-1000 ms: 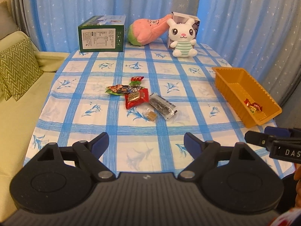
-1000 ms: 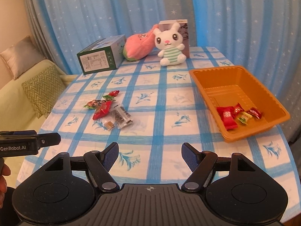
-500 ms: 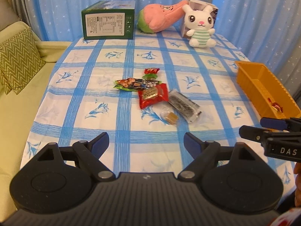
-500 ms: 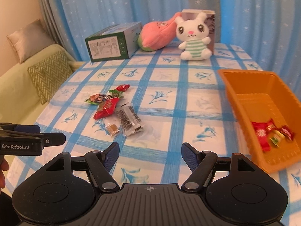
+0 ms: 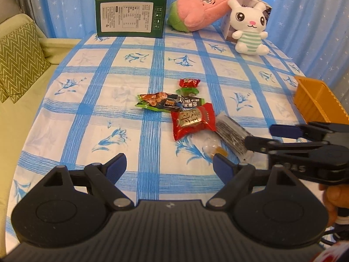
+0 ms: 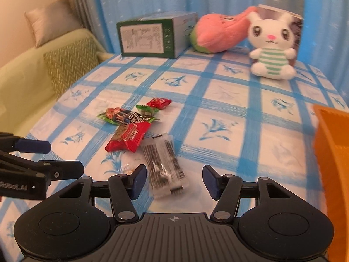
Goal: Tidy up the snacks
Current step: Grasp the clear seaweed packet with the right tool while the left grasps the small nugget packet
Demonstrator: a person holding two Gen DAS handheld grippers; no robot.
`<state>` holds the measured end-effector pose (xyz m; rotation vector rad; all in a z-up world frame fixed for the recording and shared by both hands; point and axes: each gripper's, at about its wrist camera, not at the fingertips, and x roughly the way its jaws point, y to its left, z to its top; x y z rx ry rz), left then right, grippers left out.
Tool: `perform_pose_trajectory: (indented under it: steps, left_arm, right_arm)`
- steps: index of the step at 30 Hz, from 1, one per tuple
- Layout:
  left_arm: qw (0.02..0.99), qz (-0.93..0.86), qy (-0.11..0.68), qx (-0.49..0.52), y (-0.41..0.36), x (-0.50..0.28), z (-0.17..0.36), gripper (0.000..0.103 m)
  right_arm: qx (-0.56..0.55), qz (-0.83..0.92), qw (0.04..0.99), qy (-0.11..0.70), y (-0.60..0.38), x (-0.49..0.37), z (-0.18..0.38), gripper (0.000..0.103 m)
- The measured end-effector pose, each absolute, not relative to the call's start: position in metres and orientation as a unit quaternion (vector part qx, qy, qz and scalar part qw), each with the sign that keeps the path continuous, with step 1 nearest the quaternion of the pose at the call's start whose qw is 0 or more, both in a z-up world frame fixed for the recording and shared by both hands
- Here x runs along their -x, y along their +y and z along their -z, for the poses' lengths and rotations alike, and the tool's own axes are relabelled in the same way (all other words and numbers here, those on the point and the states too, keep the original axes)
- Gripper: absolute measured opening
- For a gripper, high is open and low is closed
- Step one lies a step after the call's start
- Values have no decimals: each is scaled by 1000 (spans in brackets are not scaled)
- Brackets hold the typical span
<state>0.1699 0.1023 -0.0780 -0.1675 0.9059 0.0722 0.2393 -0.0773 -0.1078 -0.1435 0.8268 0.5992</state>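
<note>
Clear sesame packet [image 6: 164, 166] lies lengthwise just ahead of the right gripper [image 6: 173, 182], fingers apart, closing, empty.

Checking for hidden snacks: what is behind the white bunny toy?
A grey-and-white box stands right behind the bunny, with the pink plush leaning on it. The bunny covers the box's lower front; anything behind the box is hidden.

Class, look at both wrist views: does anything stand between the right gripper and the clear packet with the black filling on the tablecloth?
Nothing visible does. The right gripper has just been closing; its jaws are open, with the clear black-filled packet lying flat on the blue-checked tablecloth just ahead, untouched. The small clear-wrapped candy lies beside the packet.
</note>
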Motion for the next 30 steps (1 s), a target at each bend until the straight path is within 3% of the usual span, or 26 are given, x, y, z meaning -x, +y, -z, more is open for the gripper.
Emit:
perform_pose_trajectory:
  steps: [5,19,30]
  left_arm:
    - [893,-38,439,87,108,-176,86,85]
    - [892,-39,439,103,111,-172,92,84]
    - [897,8,428,109,70,-178,105,63]
  right_arm:
    - [101,-304,856,406,-57,-255,127,45]
    - [110,-323,839,423,-62,-230,131,38]
    - [43,-212,883,417,-122,-206,127,38]
